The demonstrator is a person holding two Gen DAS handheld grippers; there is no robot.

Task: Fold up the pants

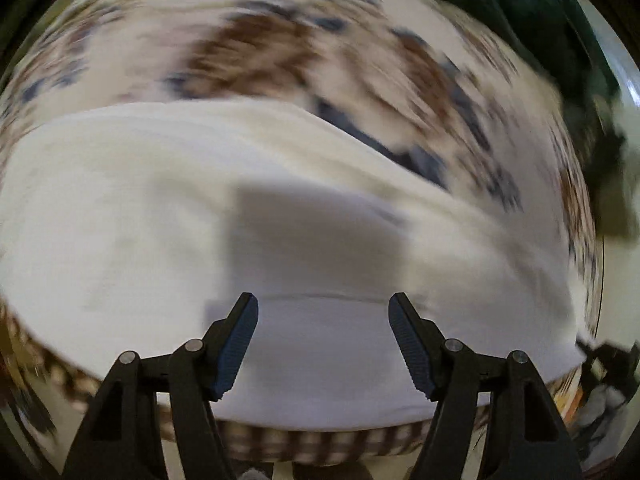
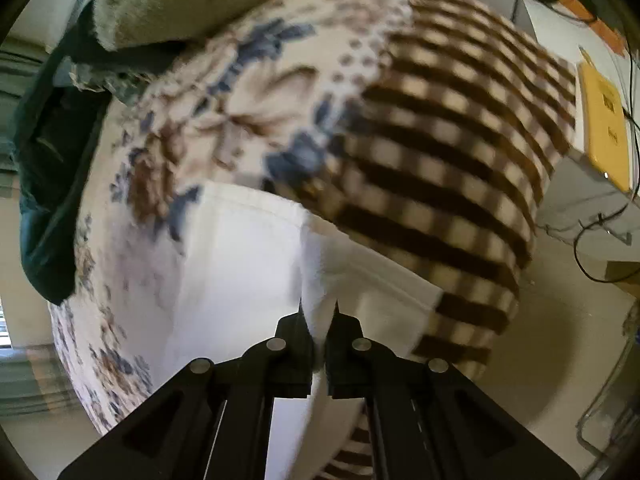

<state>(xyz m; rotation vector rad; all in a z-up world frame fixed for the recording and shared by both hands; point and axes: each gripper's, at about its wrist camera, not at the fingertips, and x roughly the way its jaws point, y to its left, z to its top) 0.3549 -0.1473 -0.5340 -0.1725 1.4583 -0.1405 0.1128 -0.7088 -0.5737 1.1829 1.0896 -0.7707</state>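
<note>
My right gripper is pinching the white cotton pants; my left gripper is hovering released, needing a matching edge.

Pants flat on the bedspread, towel at its far edge.

Floral bedspread, yellow box

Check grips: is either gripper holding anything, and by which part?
Right gripper is shut on a raised fold of the white pants. Left gripper is open above them, holding nothing.
</note>
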